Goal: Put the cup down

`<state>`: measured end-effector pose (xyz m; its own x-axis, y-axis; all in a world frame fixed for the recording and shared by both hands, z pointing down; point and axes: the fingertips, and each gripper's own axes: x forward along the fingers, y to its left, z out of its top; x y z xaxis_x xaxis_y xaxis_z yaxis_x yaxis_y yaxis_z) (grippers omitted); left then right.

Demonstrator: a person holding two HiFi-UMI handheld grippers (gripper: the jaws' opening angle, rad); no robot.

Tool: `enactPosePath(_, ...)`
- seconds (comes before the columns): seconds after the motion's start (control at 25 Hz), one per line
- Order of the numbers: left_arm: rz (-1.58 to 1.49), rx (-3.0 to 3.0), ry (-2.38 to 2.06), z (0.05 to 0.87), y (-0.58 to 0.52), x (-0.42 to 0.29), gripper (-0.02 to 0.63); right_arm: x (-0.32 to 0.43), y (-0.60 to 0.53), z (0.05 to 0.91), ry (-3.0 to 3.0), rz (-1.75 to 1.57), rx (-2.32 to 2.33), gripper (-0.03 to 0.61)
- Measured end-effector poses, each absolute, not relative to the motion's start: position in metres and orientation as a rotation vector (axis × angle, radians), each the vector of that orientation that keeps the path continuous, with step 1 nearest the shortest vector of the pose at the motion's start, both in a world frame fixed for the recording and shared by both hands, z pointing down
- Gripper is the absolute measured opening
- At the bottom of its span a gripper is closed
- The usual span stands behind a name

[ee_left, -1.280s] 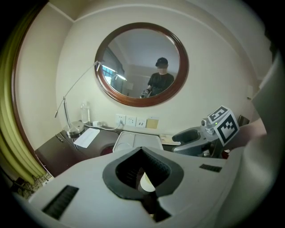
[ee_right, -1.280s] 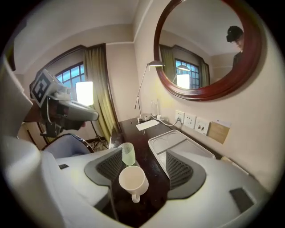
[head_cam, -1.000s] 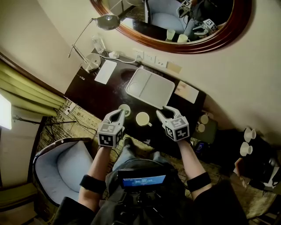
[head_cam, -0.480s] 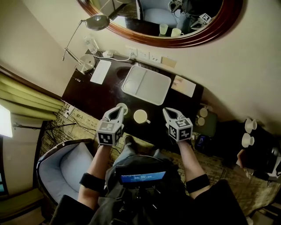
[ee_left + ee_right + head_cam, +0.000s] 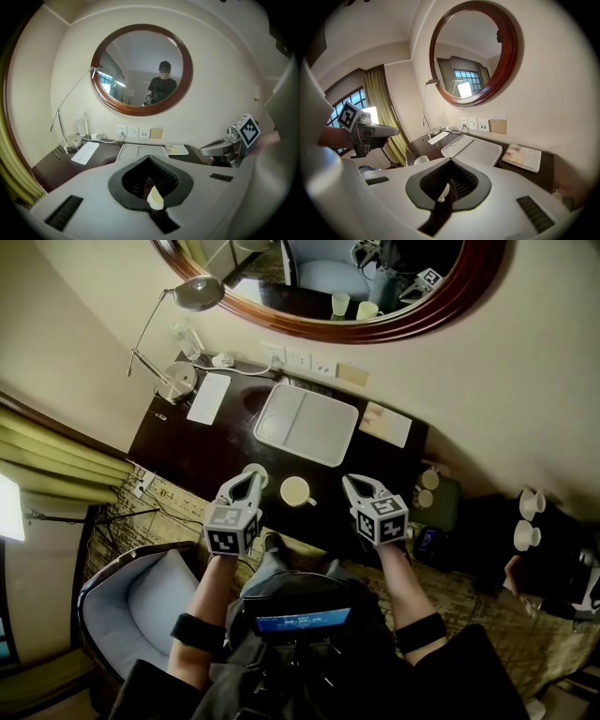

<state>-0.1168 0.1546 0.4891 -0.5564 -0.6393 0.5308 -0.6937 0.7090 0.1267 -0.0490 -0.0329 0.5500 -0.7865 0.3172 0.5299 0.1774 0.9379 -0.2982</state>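
Head view: forearms extended; left tongs (image 5: 246, 481) and right tongs (image 5: 352, 484) closed, flanking cup (image 5: 295, 491).

The cream cup (image 5: 295, 491) stands upright on the dark desk (image 5: 202, 451).

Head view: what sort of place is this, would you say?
Most likely a hotel room: a dark wooden desk carrying a white rectangular tray, a round wood-framed wall mirror above it, and a silver long-armed desk lamp.
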Motion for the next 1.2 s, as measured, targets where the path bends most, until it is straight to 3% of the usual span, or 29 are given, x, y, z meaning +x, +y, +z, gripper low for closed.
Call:
enactPosePath(0.88, 0.172, 0.953, -2.427, 0.463, 0.162, -0.102, 0.002, -0.030, -0.010, 0.562, -2.449, 0.284, -0.462, 0.010)
enactPosePath(1.0, 0.190, 0.971, -2.423, 0.462, 0.164, -0.102, 0.002, -0.033, 0.005, 0.572, -2.417, 0.167, -0.499, 0.040)
enactPosePath(1.12, 0.213, 1.019, -2.365, 0.476, 0.166, -0.097, 0.002, -0.033, 0.026, 0.588, -2.337, 0.083, -0.544, 0.192)
enactPosePath(1.2, 0.233, 1.059, -2.335, 0.481, 0.166, -0.099, 0.002, -0.035, 0.043, 0.597, -2.279, 0.044, -0.589, 0.258)
